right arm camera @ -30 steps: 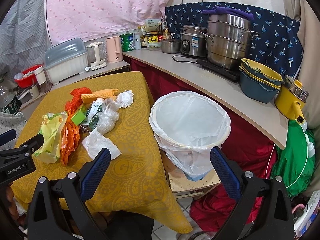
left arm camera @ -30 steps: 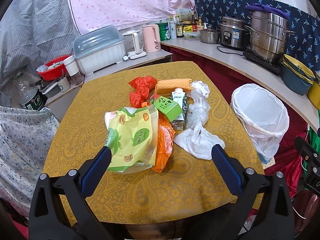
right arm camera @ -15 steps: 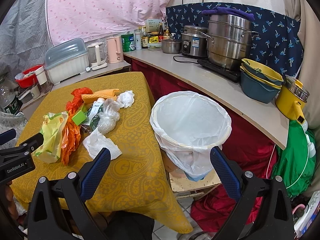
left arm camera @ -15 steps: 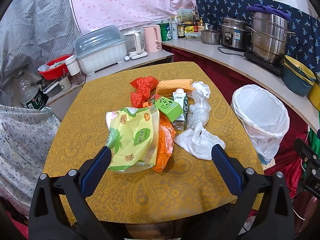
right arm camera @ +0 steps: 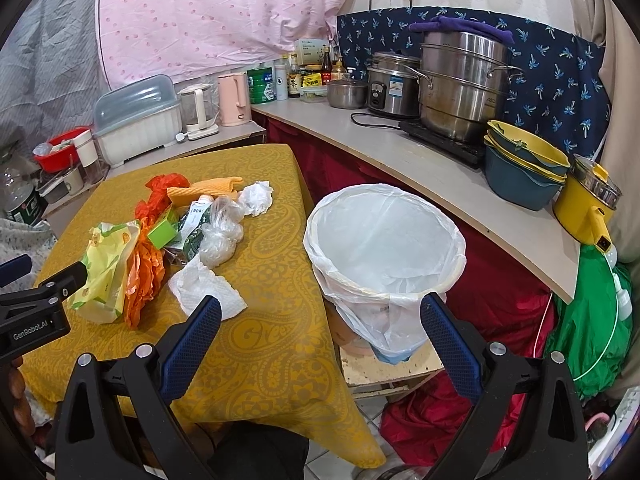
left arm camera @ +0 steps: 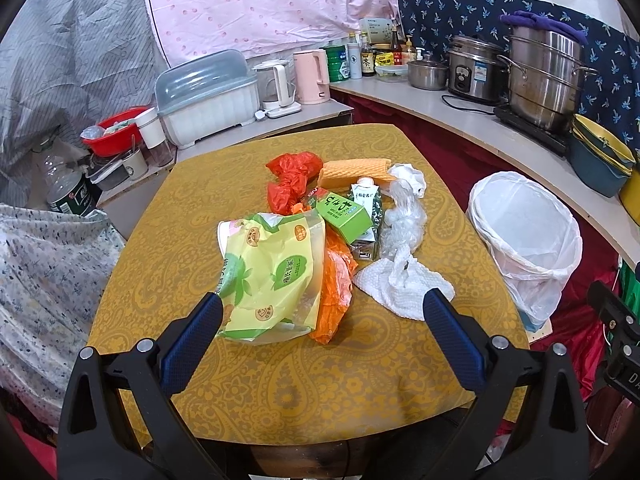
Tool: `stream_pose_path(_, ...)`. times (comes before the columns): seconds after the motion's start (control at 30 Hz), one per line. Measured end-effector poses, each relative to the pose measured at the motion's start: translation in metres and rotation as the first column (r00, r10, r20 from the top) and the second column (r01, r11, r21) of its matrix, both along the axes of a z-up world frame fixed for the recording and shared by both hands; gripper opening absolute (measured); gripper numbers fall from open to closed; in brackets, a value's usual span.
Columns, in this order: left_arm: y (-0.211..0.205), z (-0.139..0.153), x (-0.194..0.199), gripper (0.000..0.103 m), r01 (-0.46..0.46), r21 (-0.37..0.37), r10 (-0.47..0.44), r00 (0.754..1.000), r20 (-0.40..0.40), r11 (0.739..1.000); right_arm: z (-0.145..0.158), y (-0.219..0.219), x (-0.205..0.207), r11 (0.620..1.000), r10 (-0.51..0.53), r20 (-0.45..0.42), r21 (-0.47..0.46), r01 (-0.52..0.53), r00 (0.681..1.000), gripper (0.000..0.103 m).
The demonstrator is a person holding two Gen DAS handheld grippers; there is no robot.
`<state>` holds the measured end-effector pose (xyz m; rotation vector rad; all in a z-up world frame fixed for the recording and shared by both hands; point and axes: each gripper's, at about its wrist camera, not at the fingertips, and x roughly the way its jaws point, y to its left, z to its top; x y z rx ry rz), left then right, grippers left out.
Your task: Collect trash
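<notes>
A pile of trash lies on the yellow-clothed table [left arm camera: 280,380]: a yellow-green snack bag [left arm camera: 268,276], an orange plastic bag [left arm camera: 336,284], a red plastic bag [left arm camera: 292,178], a green carton [left arm camera: 344,210], clear crumpled plastic [left arm camera: 400,220] and a white paper towel [left arm camera: 400,284]. My left gripper [left arm camera: 320,304] is open and empty, above the table's near edge, in front of the pile. My right gripper [right arm camera: 320,312] is open and empty, over the table's right edge beside the white-lined trash bin [right arm camera: 384,248], which also shows in the left wrist view [left arm camera: 524,236].
A counter [right arm camera: 440,176] behind the bin carries steel pots [right arm camera: 460,84], a rice cooker and stacked bowls [right arm camera: 524,168]. A dish box [left arm camera: 208,96], kettles and a red bowl stand behind the table. The bin sits on a low stool [right arm camera: 384,368]; red cloth lies on the floor.
Both views shift only slightly; the left gripper has drawn back a little from the pile. Nothing was picked up or moved on the table.
</notes>
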<state>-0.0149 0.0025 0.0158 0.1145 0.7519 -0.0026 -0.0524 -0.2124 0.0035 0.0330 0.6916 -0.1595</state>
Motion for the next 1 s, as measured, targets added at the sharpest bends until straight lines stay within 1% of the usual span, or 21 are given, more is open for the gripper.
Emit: stream_pose_path(1.0,0.0013,-0.0017,-0.0003,0.096,-0.005,0.002,0.005,1.0,0.001,1.0,0.0016,0.0049,0.0011,1.0,0.016,0.003,-0.009,-0.016,1.0,0.096)
